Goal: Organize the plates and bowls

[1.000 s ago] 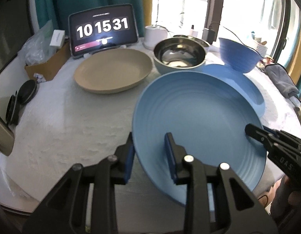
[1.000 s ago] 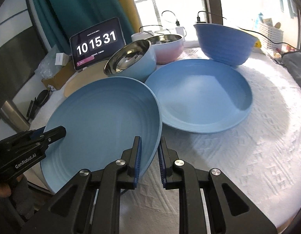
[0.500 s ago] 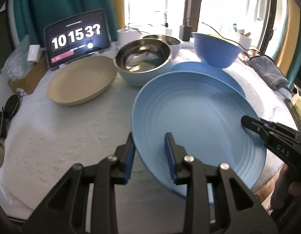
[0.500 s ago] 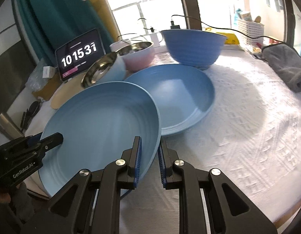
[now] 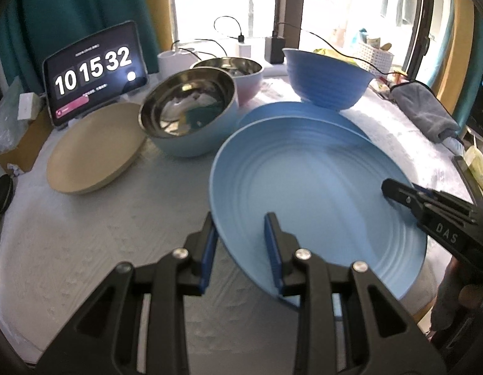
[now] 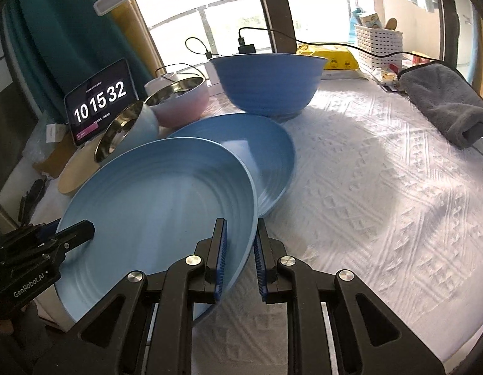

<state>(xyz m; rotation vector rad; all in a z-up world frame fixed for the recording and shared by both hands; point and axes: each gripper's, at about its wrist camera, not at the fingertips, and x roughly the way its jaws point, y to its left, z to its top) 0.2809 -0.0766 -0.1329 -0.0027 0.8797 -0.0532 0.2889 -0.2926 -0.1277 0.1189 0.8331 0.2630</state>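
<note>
Both grippers hold one light blue ribbed plate [image 5: 316,193] [image 6: 160,200] above the table. My left gripper [image 5: 240,247] is shut on its left rim and my right gripper [image 6: 240,247] is shut on its right rim. The held plate hangs tilted over the near part of a second blue plate [image 6: 260,150] [image 5: 291,111] that lies on the white cloth. Behind stand a large blue bowl [image 6: 268,84] [image 5: 327,76], a steel bowl with a pale blue outside [image 5: 188,115] [image 6: 126,131], a pink steel bowl [image 5: 238,75] [image 6: 182,97] and a beige plate [image 5: 94,148] [image 6: 77,172].
A tablet clock [image 5: 94,68] leans at the back left beside a cardboard box [image 5: 19,143]. A grey towel [image 6: 441,100] lies at the right edge, with a white basket [image 6: 377,43], cables and chargers by the window. The white cloth [image 6: 382,203] covers the table.
Both grippers have carried the light blue plate across the table toward the second blue plate; it now covers more of that plate. The bowls look nearer.
</note>
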